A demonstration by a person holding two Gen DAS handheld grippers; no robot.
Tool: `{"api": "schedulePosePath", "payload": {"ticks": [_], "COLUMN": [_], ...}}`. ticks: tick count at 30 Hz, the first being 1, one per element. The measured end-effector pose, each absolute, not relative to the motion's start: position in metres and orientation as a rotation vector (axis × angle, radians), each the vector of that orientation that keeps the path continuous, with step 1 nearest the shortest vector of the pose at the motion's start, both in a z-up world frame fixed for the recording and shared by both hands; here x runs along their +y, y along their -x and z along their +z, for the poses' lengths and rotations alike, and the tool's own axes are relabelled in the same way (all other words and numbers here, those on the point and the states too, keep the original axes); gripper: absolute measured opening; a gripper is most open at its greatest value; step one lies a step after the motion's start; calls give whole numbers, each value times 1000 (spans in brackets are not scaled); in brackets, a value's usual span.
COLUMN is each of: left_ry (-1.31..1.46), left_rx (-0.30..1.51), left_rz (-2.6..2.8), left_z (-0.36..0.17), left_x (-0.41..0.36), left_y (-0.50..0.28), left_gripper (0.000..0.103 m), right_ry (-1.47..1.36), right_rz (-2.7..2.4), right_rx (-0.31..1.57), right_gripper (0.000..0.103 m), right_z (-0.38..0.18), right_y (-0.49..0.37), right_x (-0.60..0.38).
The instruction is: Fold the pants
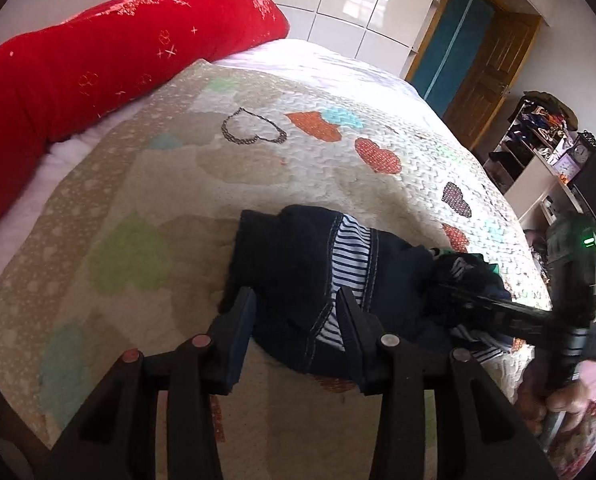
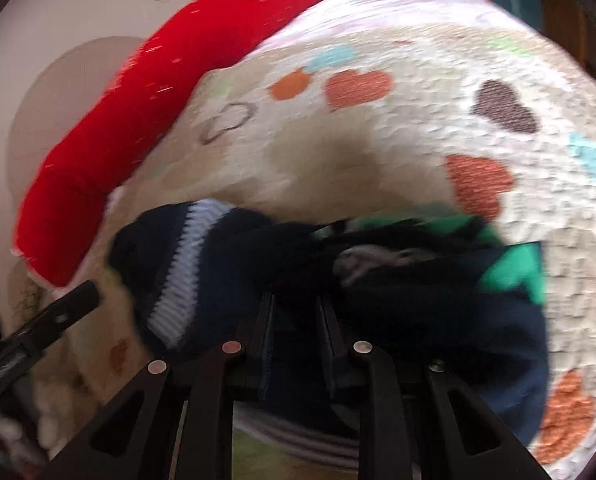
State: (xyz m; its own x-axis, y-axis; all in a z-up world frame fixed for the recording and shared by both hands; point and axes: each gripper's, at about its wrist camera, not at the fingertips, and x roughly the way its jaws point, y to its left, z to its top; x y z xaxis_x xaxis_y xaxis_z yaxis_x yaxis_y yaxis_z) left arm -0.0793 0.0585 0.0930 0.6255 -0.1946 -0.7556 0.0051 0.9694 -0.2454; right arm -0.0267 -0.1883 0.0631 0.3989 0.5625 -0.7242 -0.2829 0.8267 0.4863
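Navy cloth: your pants [image 1: 298, 276] sit bunched on the near right part of the heart-print quilt [image 1: 201, 168], striped lining [image 1: 348, 256] showing, a green piece of fabric [image 2: 514, 268] at the right end of the heap.
Bedding: the red bolster [image 1: 97, 64] lies along the far left edge, well apart from the pants.
Left gripper [image 1: 295, 312]: partly open, jaws straddling the near left part of the heap; cloth lies between them, but I can't see the pads pressing on it, so you have nothing held there yet.
Right gripper [image 2: 295, 316]: jaws narrow, dark fabric running between them; the right wrist view is blurred, yet it reads as a pinch on the pants. From the left wrist view it reaches in over the right end of the pile, your hand [image 1: 558, 396] on its handle.
Step in hand: by my judgement, early days – you're taking hold to open the heap out, no tidy fold visible yet.
Next move: close the left jaws on one edge, ideally the waistband, then draw both grippers apart to spread the pants flat on the quilt.
Watch for: catching several layers at once, which would drag the whole bundle.
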Motion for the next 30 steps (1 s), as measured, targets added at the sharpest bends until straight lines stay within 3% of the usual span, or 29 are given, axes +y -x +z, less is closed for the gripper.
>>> {"api": "schedulePosePath", "payload": {"ticks": [5,8,14,16,17,26,29,30], "left_ry": [224,219,206,208,213,258,292,302], "left_rx": [878,877,875,874,873,865,870,872], "left_rz": [-115,-123,-126,-123,-121,-96,-69,-62], "left_z": [93,92,92,91,91,87,83,81], "left_x": [57,53,51,53,55,71,83,88], "left_y": [86,87,90,91,91,93,92,92], "left_gripper": [44,44,44,44,44,44,44,44], "right_ry": [-261,-84,137,160,131,-139,-118,-107], "right_rz": [492,376,359,332,332,362,338,337], "right_rx": [898,887,1004,1025,1053,1018,1045,1050], "right_gripper": [25,47,48,24,4,4,8,14], "right_z": [111,120,77,70,69,90,91,93], "right_y": [42,40,24,18,13,-10,-9,-8], "right_x": [-206,-200,-168,-166,-169,-190,-185,-182]}}
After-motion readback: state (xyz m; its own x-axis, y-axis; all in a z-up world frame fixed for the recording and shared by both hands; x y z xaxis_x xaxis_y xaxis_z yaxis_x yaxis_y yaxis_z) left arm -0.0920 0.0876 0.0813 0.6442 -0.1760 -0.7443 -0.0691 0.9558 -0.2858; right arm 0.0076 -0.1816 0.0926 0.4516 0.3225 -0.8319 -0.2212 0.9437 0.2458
